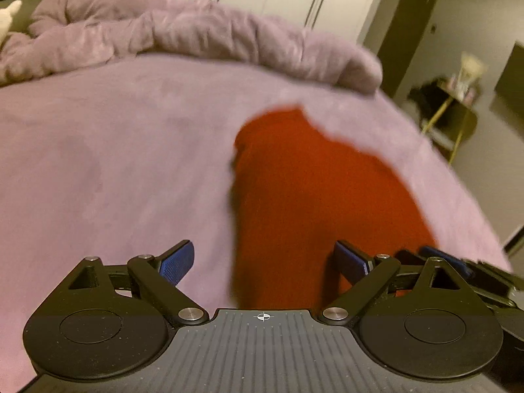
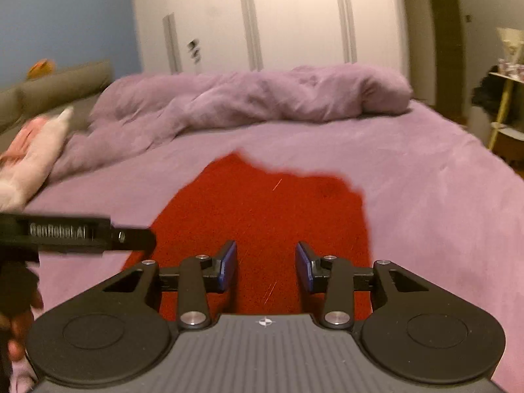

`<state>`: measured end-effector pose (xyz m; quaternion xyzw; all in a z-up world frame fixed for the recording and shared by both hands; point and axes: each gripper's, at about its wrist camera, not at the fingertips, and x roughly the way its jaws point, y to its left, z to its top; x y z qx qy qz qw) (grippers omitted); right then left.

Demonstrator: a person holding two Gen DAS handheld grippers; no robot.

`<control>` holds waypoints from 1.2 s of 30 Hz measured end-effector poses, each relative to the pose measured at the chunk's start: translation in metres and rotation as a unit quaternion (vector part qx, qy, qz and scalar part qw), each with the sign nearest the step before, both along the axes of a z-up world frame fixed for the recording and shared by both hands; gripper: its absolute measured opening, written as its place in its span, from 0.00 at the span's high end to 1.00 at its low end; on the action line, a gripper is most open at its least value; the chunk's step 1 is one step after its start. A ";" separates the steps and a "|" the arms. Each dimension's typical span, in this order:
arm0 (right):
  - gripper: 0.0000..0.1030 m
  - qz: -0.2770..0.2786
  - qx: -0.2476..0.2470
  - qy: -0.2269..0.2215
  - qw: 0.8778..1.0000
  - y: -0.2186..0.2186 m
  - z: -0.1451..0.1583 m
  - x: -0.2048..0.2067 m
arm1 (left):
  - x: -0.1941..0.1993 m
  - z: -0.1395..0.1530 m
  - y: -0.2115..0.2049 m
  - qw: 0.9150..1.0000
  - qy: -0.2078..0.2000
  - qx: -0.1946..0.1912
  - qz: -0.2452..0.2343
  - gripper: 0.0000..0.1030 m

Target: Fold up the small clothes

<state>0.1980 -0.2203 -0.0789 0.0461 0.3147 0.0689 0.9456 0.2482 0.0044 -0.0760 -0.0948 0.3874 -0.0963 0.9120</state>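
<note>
Lying flat on the lilac plush bed cover (image 2: 425, 196), the small red knitted garment (image 2: 262, 216) is seen beneath both tongs; the left gripper (image 1: 263, 262) and right gripper (image 2: 265, 267) are spread, nothing pinched.

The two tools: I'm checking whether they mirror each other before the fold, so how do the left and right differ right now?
The left tool has its jaws spread wide; the right tool has them open more narrowly. The left tool straddles the left edge of the red garment, one finger over the purple bedsheet; the right tool sits over the red cloth entirely. Both are open and hold nothing.
</note>
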 end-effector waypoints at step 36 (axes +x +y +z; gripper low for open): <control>0.58 -0.012 -0.132 0.154 0.979 0.023 -0.012 0.010 | -0.013 -0.014 -0.049 0.984 0.060 0.169 -0.003 0.00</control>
